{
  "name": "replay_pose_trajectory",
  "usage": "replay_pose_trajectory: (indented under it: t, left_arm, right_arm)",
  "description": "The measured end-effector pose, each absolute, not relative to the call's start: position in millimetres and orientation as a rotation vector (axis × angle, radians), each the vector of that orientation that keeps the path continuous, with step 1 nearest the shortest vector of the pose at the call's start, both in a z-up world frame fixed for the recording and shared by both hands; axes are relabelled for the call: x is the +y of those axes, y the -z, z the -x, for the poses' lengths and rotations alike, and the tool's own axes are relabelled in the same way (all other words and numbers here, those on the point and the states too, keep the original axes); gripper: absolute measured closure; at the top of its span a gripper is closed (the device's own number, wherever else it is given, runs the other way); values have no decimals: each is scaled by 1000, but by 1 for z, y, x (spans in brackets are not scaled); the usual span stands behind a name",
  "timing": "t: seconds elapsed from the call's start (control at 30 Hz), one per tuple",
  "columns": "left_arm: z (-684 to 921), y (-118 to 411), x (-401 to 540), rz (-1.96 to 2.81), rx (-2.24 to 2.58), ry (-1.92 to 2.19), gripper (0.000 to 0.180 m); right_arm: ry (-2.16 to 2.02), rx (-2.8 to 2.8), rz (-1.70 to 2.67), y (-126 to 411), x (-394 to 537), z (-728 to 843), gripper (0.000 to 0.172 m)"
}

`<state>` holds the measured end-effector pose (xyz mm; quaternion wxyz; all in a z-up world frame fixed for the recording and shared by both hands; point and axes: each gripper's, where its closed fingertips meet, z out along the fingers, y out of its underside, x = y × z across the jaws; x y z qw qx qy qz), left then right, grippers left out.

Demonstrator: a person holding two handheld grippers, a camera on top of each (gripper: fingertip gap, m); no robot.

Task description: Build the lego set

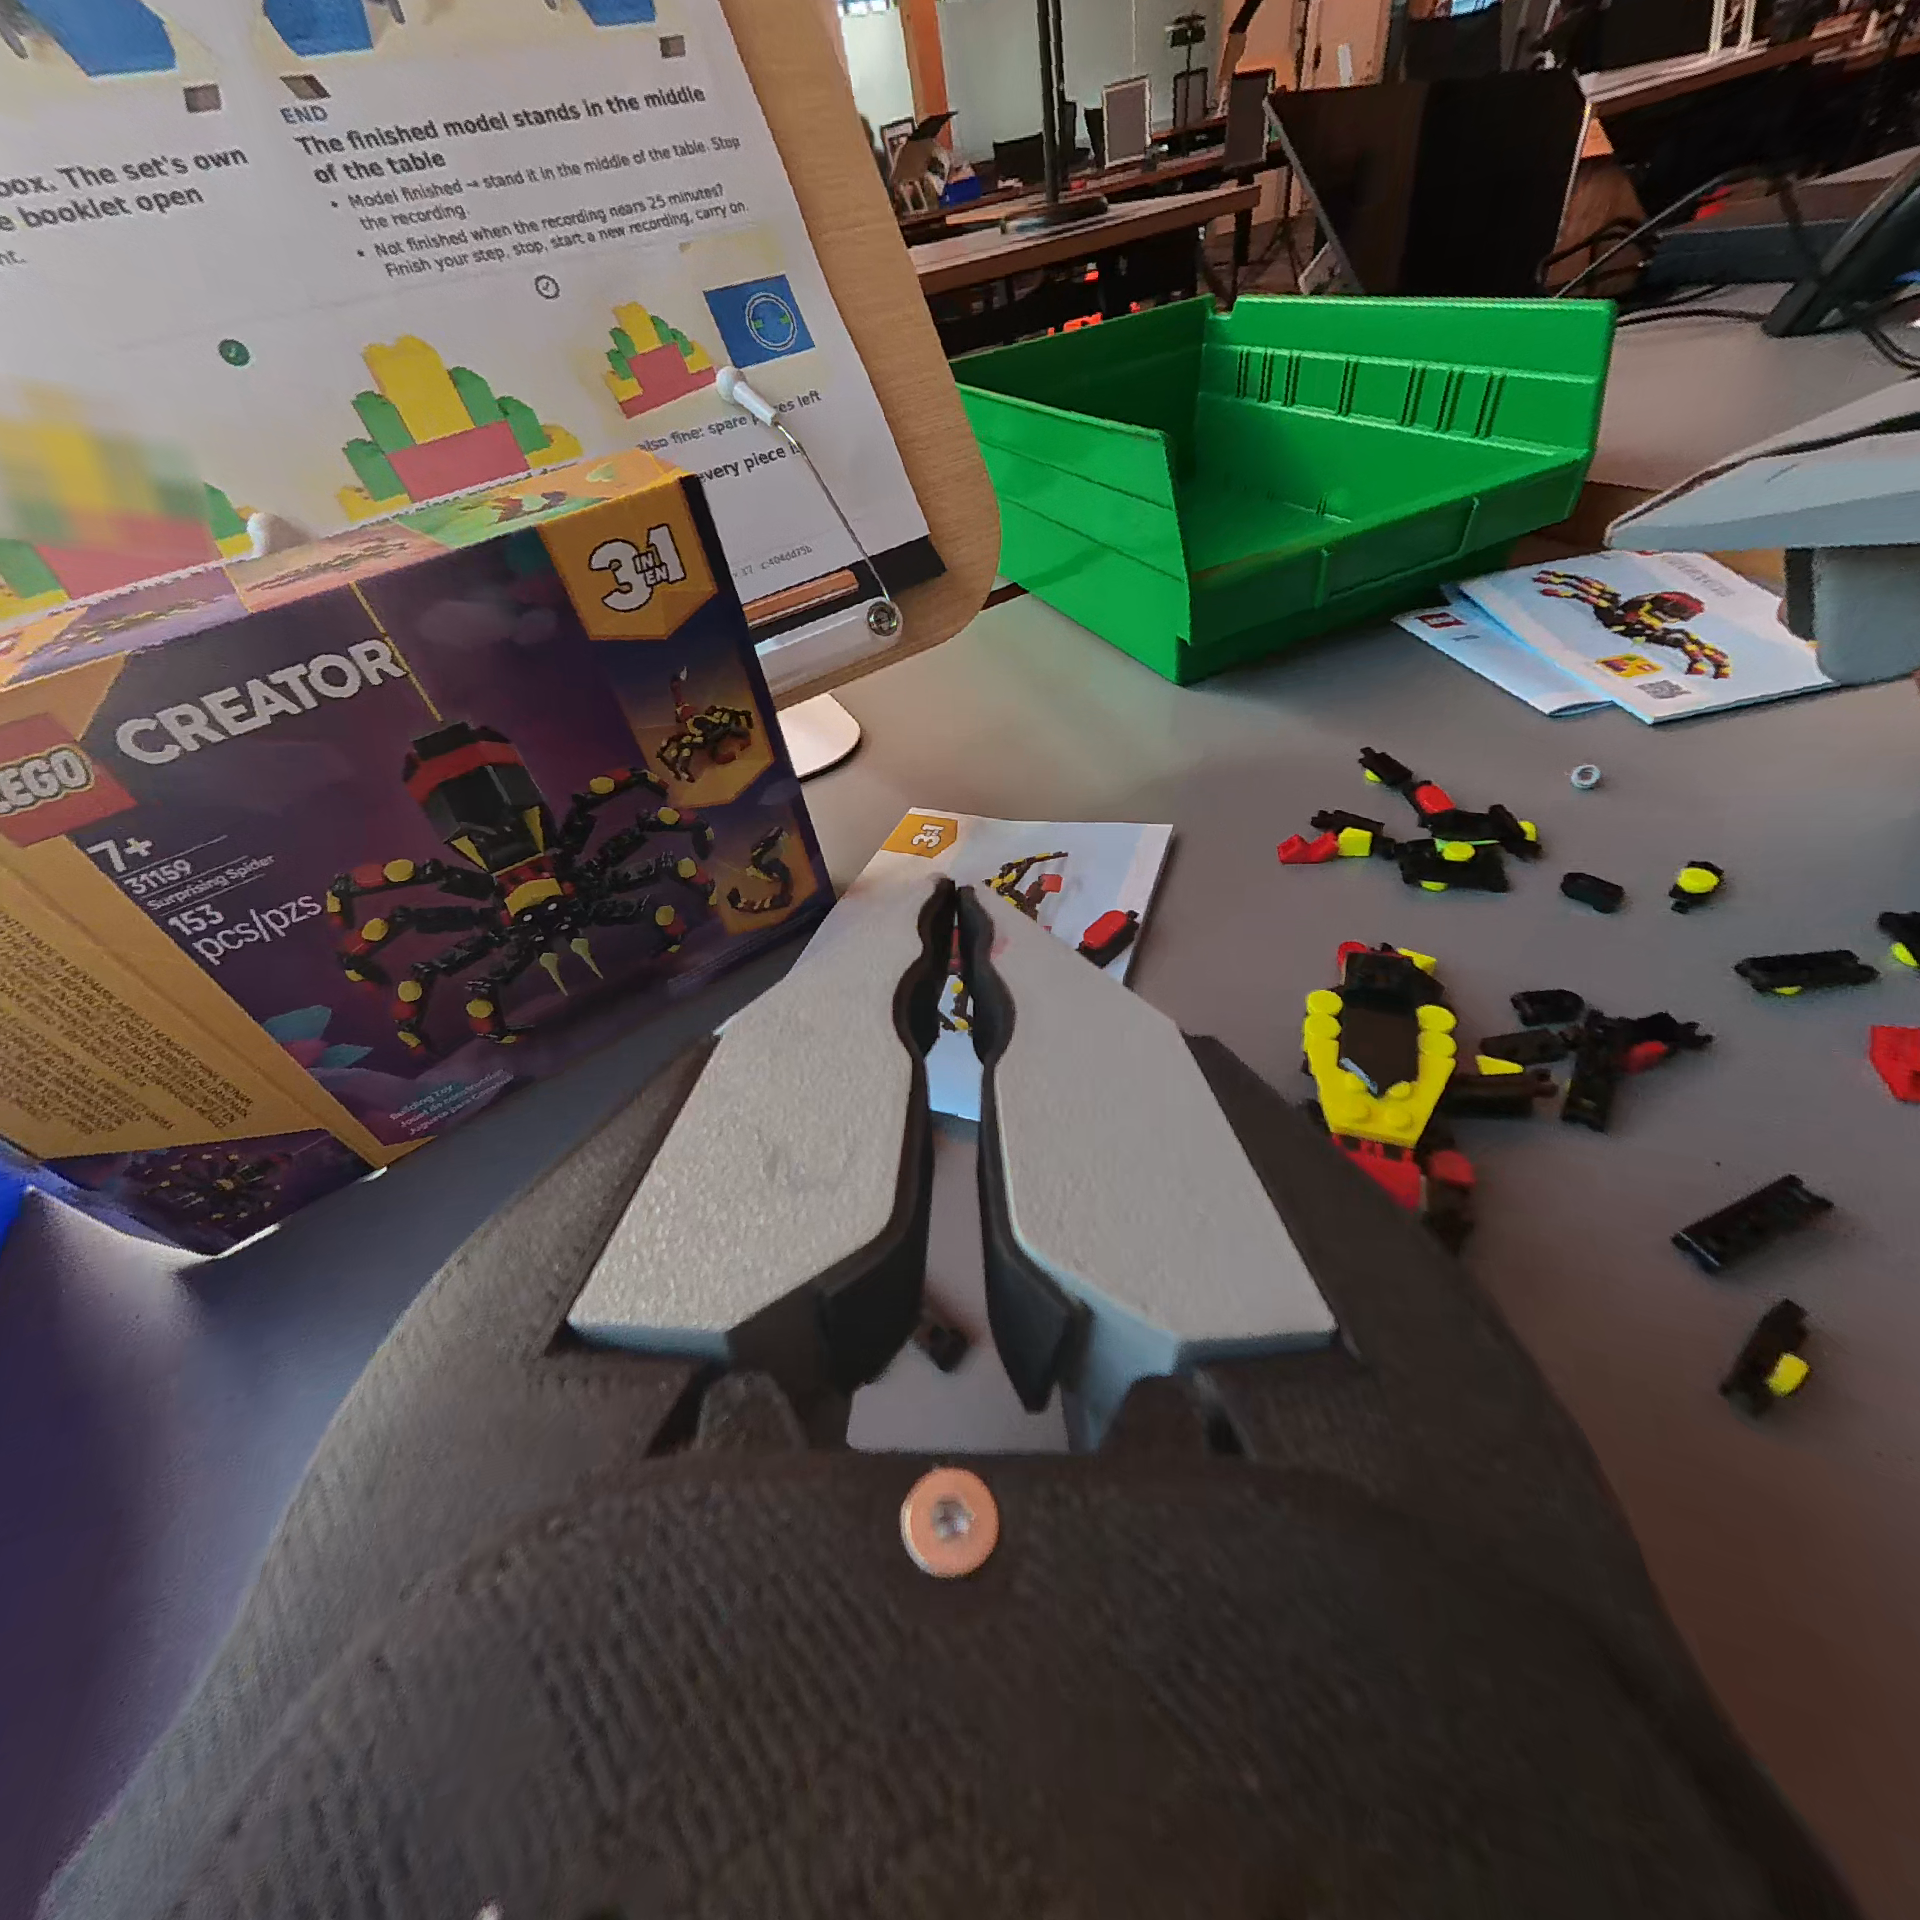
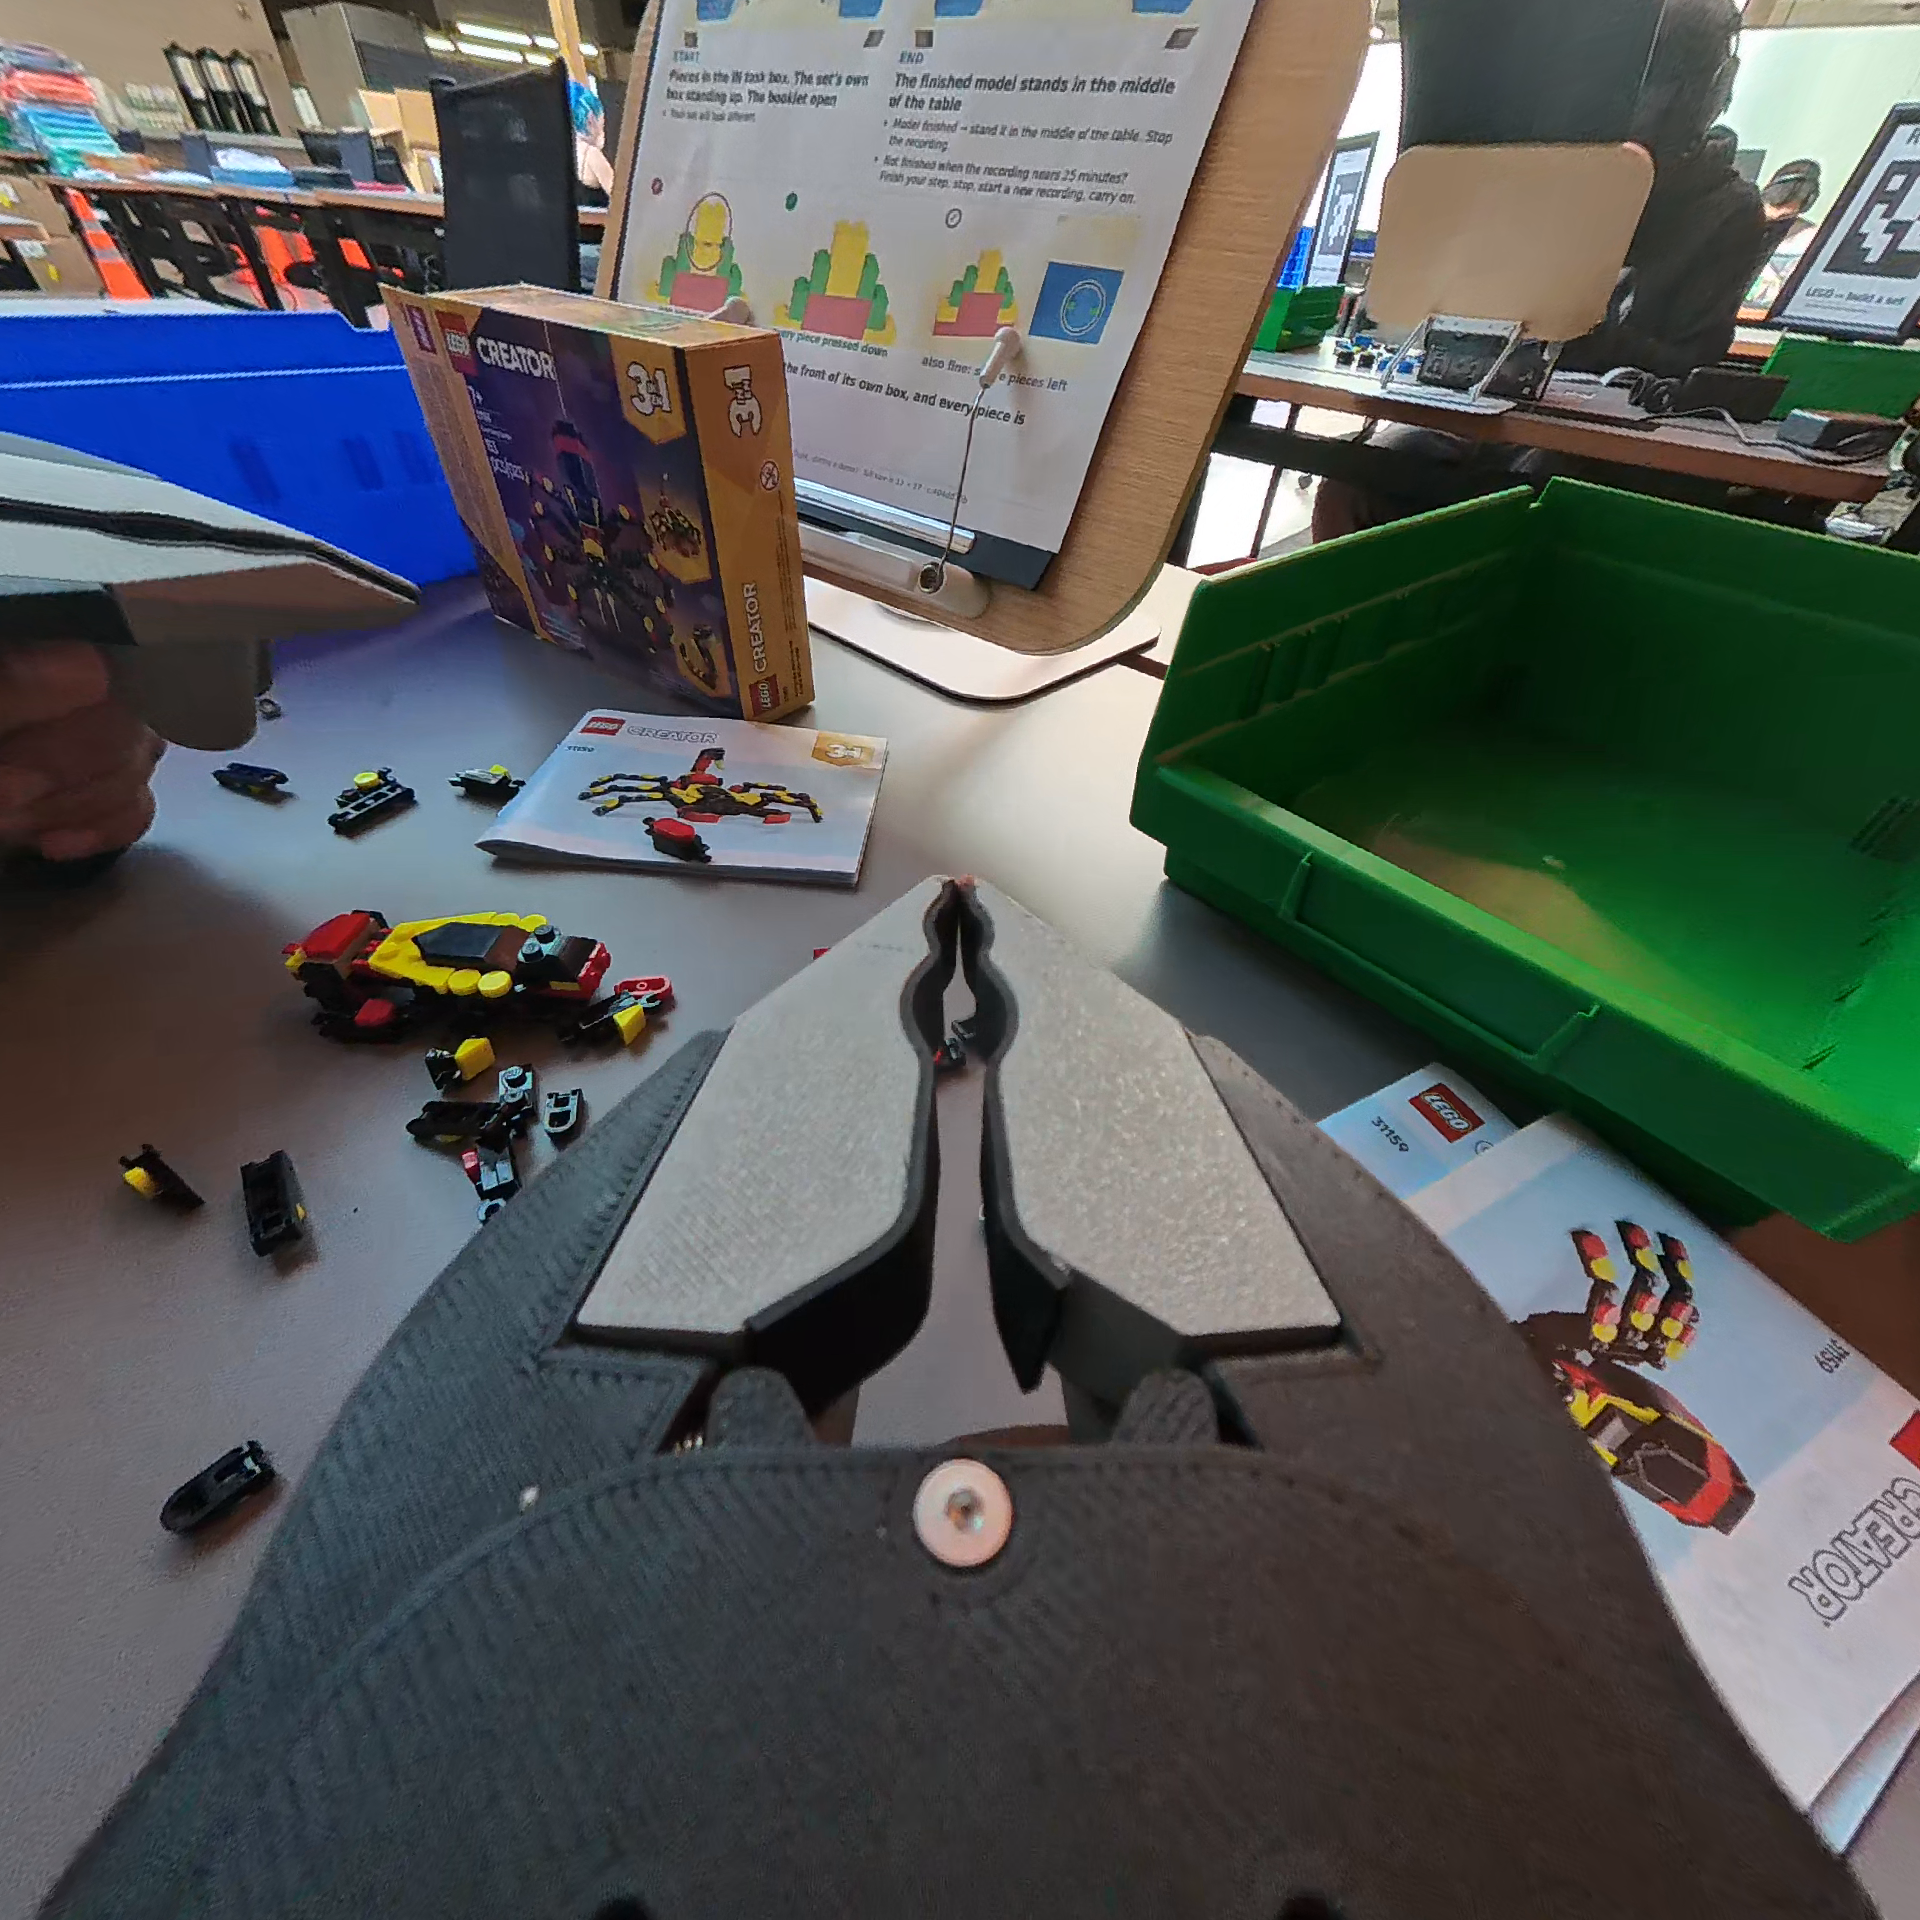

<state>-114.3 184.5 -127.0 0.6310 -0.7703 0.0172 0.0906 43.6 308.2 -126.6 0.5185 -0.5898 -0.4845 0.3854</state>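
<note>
Both grippers hang over the grey table (image 2: 1039, 665) with jaws pinched together at the tips and nothing in them. The left gripper (image 1: 958, 896) sits right above the booklet (image 1: 1081, 873), which has a red-and-black piece (image 1: 1110, 933) lying on it. The right gripper (image 2: 957, 891) is just this side of that booklet. The half-built yellow model (image 2: 457, 961) and the scattered bricks (image 2: 488, 1122) lie left of the booklet, the set's box (image 2: 613, 499) stands just behind it, and the green bin (image 2: 1558, 790) is off to its right.
</note>
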Motion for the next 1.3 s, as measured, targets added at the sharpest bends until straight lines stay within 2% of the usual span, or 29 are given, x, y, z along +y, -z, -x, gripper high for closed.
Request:
replay_pose_trajectory:
  t: [0.7, 1.3]
  left_arm:
    - [120, 126, 203, 1741, 102, -314, 180]
    - [120, 126, 217, 1738, 142, -236, 180]
  right_arm:
    - [-888, -1165, 1483, 134, 316, -40, 172]
    - [-916, -1182, 1512, 138, 335, -22, 172]
